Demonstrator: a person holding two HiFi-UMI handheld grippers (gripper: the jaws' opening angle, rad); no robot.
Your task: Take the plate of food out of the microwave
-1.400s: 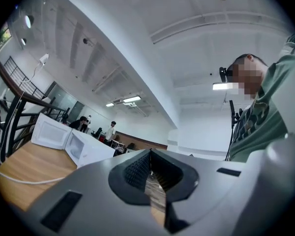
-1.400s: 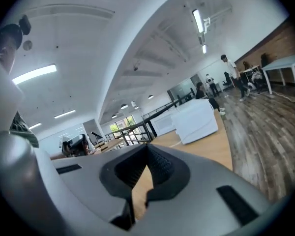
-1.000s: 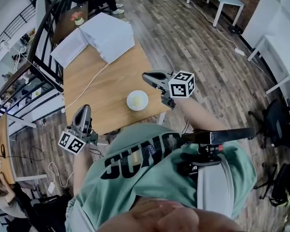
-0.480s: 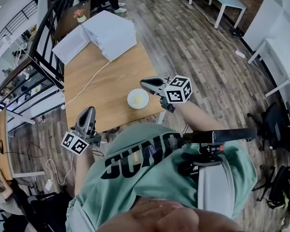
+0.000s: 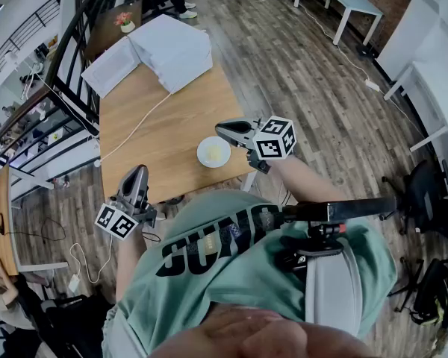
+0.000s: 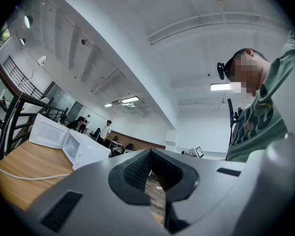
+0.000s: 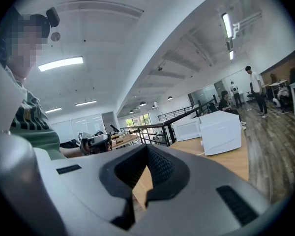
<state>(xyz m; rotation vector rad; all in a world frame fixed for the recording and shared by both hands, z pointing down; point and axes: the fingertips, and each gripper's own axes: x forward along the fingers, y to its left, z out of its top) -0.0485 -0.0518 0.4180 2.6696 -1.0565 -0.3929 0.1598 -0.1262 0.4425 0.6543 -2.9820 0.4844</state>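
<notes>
The plate (image 5: 213, 152) with pale yellow food stood on the wooden bench (image 5: 164, 118), close to its near edge and outside the oven. It was well apart from the two white microwaves (image 5: 169, 49), which stood side by side at the far end of the bench. A thin white cable (image 5: 134, 134) ran from the microwaves across the wood towards the left edge.

The right tongs (image 5: 219, 130) were held just beside the plate, on its right side and a little beyond it, and pointed to the left. They did not touch the plate. In the right gripper view the two tips were clenched together and nothing was between them.

The left tongs (image 5: 137, 171) were at the near left corner of the bench, well apart from the plate, and pointed away from the person. In the left gripper view their tips also met, with nothing between them. Around the bench was a wooden floor (image 5: 306, 88).
</notes>
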